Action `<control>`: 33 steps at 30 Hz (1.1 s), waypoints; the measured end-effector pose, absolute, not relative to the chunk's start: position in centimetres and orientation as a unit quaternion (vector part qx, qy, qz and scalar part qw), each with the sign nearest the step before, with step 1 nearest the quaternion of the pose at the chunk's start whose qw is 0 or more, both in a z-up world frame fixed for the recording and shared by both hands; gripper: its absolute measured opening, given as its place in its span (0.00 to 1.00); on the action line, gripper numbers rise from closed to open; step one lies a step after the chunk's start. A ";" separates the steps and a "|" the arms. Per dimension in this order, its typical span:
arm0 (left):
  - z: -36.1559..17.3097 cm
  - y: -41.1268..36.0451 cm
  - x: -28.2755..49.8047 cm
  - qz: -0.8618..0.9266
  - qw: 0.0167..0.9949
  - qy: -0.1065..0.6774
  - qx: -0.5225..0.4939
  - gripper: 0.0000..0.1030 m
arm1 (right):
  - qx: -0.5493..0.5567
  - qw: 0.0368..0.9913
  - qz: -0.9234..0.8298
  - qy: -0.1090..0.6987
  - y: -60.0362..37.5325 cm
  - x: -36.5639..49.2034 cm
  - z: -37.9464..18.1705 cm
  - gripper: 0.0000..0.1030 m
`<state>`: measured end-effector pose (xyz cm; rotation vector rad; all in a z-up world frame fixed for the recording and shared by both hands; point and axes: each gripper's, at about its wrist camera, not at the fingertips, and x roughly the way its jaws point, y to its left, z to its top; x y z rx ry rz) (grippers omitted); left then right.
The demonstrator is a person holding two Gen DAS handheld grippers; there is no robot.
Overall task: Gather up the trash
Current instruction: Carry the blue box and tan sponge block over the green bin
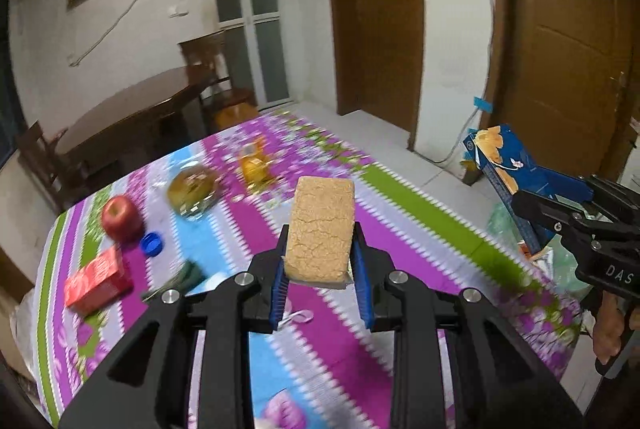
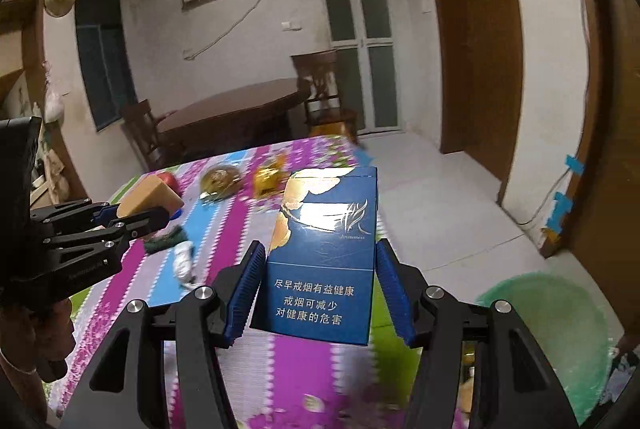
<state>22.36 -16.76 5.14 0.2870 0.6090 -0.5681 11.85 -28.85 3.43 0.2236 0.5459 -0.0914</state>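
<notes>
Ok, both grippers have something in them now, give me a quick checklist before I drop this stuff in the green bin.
1. Left gripper grip on the tan sponge block: ok, both pads press its sides.
2. Right gripper grip on the blue cigarette box: ok, clamped between the pads.
3. Both loads lifted off the floral tablecloth: ok.
4. Green bin within sight: ok, at lower right in the right wrist view, beside the table.
5. Room inside the bin: cannot tell, most of its inside is hidden.
6. Table finished: not ok, the red carton and the blue bottle cap remain.
</notes>
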 end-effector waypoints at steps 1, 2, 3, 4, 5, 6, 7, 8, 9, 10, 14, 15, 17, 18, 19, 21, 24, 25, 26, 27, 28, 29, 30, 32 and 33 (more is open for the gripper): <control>5.2 -17.3 22.3 -0.279 0.903 0.294 0.141 0.26 | 0.108 0.956 -0.053 0.268 -29.6 11.2 3.6 0.56; 5.3 -18.3 22.1 -0.284 0.901 0.294 0.146 0.26 | 0.107 0.956 -0.060 0.267 -30.3 10.6 3.8 0.56; 5.3 -19.0 22.0 -0.287 0.900 0.293 0.149 0.26 | 0.107 0.955 -0.070 0.266 -31.3 9.9 4.0 0.56; 5.4 -20.1 21.8 -0.292 0.898 0.291 0.153 0.26 | 0.106 0.955 -0.076 0.266 -31.9 9.5 4.1 0.56; 5.4 -20.7 21.7 -0.295 0.897 0.290 0.157 0.26 | 0.106 0.954 -0.084 0.266 -32.6 9.1 4.2 0.56; 5.4 -21.6 21.4 -0.299 0.896 0.288 0.160 0.26 | 0.107 0.954 -0.091 0.267 -33.4 8.7 4.3 0.56; 5.4 -22.1 21.3 -0.302 0.894 0.288 0.163 0.26 | 0.108 0.952 -0.099 0.268 -34.3 8.1 4.3 0.56; 5.3 -23.1 21.1 -0.306 0.892 0.286 0.168 0.26 | 0.110 0.951 -0.106 0.269 -35.2 7.6 4.3 0.56; 5.2 -23.9 20.8 -0.311 0.890 0.284 0.172 0.26 | 0.111 0.950 -0.113 0.269 -36.0 7.2 4.3 0.56; 5.1 -24.5 20.6 -0.315 0.889 0.284 0.176 0.26 | 0.112 0.948 -0.123 0.270 -37.1 6.3 4.3 0.56; 4.7 -27.4 19.8 -0.332 0.879 0.284 0.190 0.26 | 0.119 0.944 -0.149 0.269 -40.1 4.1 4.0 0.56; 4.5 -28.3 19.5 -0.337 0.877 0.285 0.193 0.26 | 0.121 0.943 -0.154 0.270 -40.7 3.8 3.9 0.56; 4.1 -29.6 19.2 -0.345 0.872 0.285 0.200 0.26 | 0.126 0.940 -0.166 0.271 -42.3 2.8 3.5 0.56; 3.9 -30.2 18.9 -0.348 0.869 0.285 0.204 0.26 | 0.131 0.937 -0.174 0.272 -43.3 2.1 3.3 0.56; 3.7 -30.9 18.7 -0.352 0.867 0.285 0.209 0.26 | 0.134 0.936 -0.179 0.273 -44.1 1.7 2.9 0.56; 3.1 -32.4 18.2 -0.359 0.861 0.286 0.219 0.26 | 0.141 0.932 -0.189 0.276 -45.5 0.7 2.4 0.56; 2.4 -34.4 17.5 -0.367 0.854 0.287 0.230 0.26 | 0.151 0.925 -0.204 0.284 -47.6 -0.6 1.2 0.56; 2.3 -35.0 17.1 -0.369 0.852 0.287 0.234 0.26 | 0.155 0.921 -0.211 0.288 -48.6 -1.2 0.8 0.56; 2.1 -35.6 16.9 -0.373 0.850 0.288 0.237 0.26 | 0.158 0.919 -0.216 0.291 -49.1 -1.5 0.5 0.56; 1.9 -36.1 16.7 -0.376 0.847 0.289 0.240 0.26 | 0.161 0.917 -0.219 0.293 -49.5 -1.8 0.2 0.56; 1.8 -36.6 16.5 -0.378 0.845 0.289 0.243 0.26 | 0.164 0.914 -0.225 0.296 -50.2 -2.2 -0.1 0.56; 1.5 -37.2 16.3 -0.380 0.843 0.289 0.247 0.26 | 0.165 0.912 -0.229 0.298 -50.2 -2.5 -0.4 0.56; 1.3 -37.7 16.1 -0.383 0.841 0.290 0.250 0.26 | 0.166 0.910 -0.233 0.300 -50.4 -2.9 -0.6 0.56; 0.9 -38.5 15.7 -0.386 0.837 0.289 0.257 0.26 | 0.167 0.906 -0.242 0.305 -51.1 -3.6 -1.0 0.56; 0.8 -38.8 15.6 -0.388 0.836 0.289 0.260 0.26 | 0.167 0.904 -0.246 0.307 -51.7 -4.0 -1.1 0.56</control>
